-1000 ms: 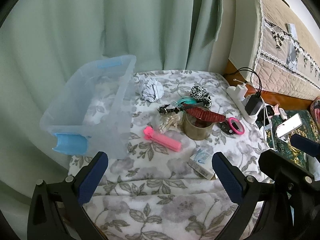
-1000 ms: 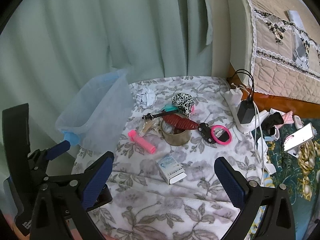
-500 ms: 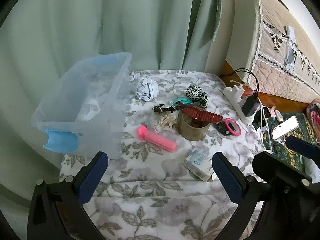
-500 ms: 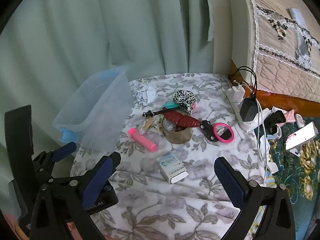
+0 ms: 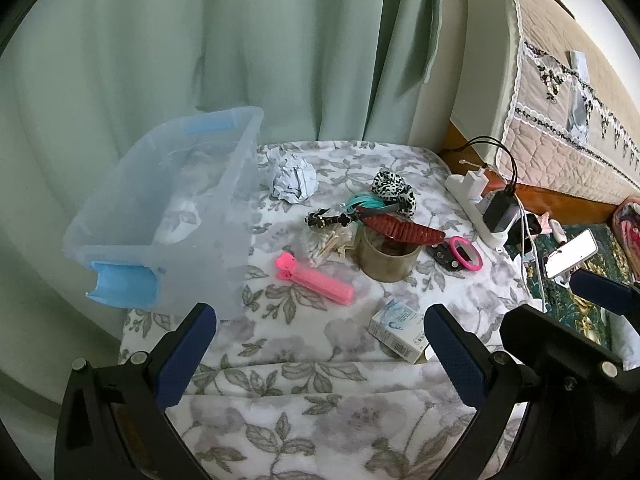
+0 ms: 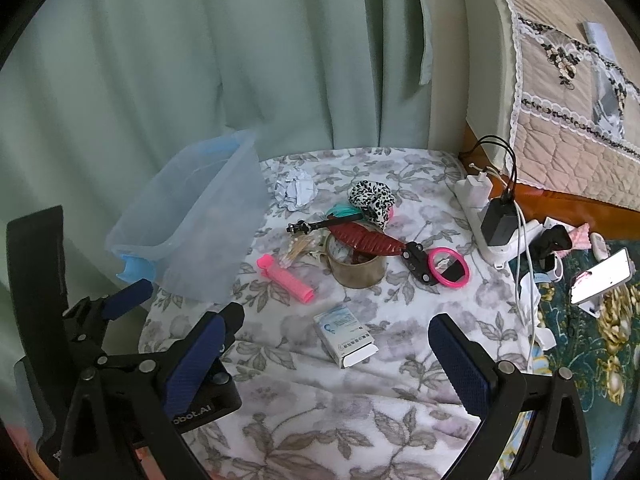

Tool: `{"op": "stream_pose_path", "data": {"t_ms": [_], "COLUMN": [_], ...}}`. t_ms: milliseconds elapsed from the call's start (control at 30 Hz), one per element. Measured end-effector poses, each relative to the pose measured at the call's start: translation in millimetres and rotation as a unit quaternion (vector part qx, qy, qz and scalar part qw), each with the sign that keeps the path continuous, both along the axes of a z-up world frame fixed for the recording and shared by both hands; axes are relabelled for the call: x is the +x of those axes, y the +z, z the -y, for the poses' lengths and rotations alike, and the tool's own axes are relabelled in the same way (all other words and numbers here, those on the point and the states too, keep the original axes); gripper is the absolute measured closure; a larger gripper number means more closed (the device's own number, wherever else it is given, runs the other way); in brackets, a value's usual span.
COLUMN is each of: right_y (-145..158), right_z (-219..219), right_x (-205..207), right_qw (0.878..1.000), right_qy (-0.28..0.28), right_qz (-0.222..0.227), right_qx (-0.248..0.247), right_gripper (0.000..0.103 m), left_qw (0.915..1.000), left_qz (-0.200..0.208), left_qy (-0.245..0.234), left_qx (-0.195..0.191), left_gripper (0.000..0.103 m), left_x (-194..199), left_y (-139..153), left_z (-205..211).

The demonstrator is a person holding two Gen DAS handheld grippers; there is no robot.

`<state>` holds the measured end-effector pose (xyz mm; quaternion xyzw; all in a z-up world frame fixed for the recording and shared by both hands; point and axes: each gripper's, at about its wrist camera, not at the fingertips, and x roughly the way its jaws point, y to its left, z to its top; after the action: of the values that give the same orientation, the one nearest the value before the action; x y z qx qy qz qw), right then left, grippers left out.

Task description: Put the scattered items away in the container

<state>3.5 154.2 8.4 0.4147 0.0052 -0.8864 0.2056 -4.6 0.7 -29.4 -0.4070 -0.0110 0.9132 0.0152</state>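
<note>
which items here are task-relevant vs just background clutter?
Task things:
clear plastic bin with blue handles
crumpled white paper ball
pink plastic clip
small white-and-blue carton
brown tape roll
leopard-print scrunchie
round pink-rimmed mirror

Just lying about:
white power strip with black charger
white smartphone
green curtain

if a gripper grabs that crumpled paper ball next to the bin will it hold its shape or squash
The crumpled paper ball looks loosely wadded, with open folds, so it will probably squash between the fingers rather than resist. It likely weighs very little. Its lumpy shape and the soft floral cloth under it suggest it would scoot, not roll, if nudged.
</note>
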Motion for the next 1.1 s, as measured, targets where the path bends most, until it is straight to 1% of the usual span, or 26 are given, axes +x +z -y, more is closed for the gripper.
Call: {"op": "stream_pose_path", "data": {"t_ms": [233, 500, 733, 867, 933, 1033, 1100], "right_y": [1, 1, -7, -16, -21, -27, -33], "right_z": [0, -1, -6, -14, -22, -34, -44], "right_x": [2, -1, -8, -15, -20, -27, -33], "right_qw": [1.000, 1.000, 1.000, 1.000, 1.000, 0.999, 0.998], "right_qy": [0.004, 0.004, 0.001, 0.000, -0.008, -0.025, -0.036], "right_qz": [-0.002, -0.001, 0.011, 0.023, 0.027, 0.032, 0.042], "right_qx": [-0.003, -0.005, -0.009, -0.015, -0.013, -0.006, -0.014], "right_gripper": [0.000, 0.000, 0.000, 0.000, 0.000, 0.000, 0.000], "left_qw": [1.0000, 0.9999, 0.9998, 0.9988, 0.9985, 0.9989, 0.9987], "left_qz": [0.000, -0.007, 0.005, 0.027, 0.030, 0.034, 0.038], "left_qy": [0.002, -0.002, -0.015, -0.030, -0.027, -0.013, -0.004], "left_qx": [0.005, -0.014, -0.016, 0.028, 0.038, 0.030, 0.032], "left_gripper": [0.000, 0.000, 0.000, 0.000, 0.000, 0.000, 0.000], "left_x": [-1, -4, -13, -20, -22, -28, -31], "left_y": [-1, -1, -10, -24, -29, -37, -42], "left_z": [1, -4, -9, -4, -2, -2, -3]}}
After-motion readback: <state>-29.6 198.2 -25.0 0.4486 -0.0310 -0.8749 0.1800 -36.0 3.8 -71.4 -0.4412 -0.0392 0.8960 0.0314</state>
